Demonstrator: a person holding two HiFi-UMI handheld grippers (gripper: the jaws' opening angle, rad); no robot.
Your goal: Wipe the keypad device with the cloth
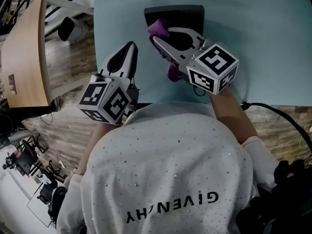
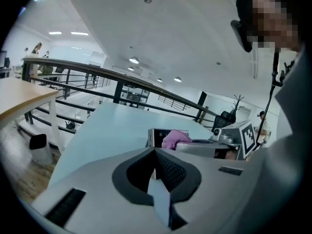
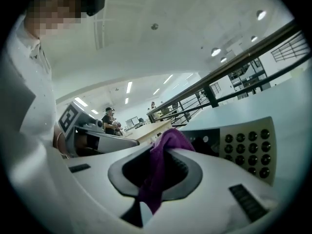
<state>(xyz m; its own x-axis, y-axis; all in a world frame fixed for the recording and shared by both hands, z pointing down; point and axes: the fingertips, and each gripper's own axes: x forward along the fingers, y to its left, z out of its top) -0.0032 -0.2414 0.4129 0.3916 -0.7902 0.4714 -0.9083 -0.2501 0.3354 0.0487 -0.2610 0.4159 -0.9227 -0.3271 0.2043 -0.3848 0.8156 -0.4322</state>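
the right gripper (image 1: 157, 38) pinches the cloth (image 1: 159, 28) over the keypad device (image 1: 192, 12) to wipe it; the left gripper (image 1: 130, 47) rests closed, empty

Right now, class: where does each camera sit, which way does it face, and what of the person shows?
Head view: on the person's head, looking steeply down at table, keypad and cloth; shows shirt, left gripper, right gripper.
Left gripper view: on the left gripper, looking along its shut, empty jaws toward the keypad; shirt at right.
Right gripper view: on the right gripper, looking along jaws shut on the cloth, keypad beyond; shirt at left.
Shared: both gripper views show keypad, cloth and the other gripper.
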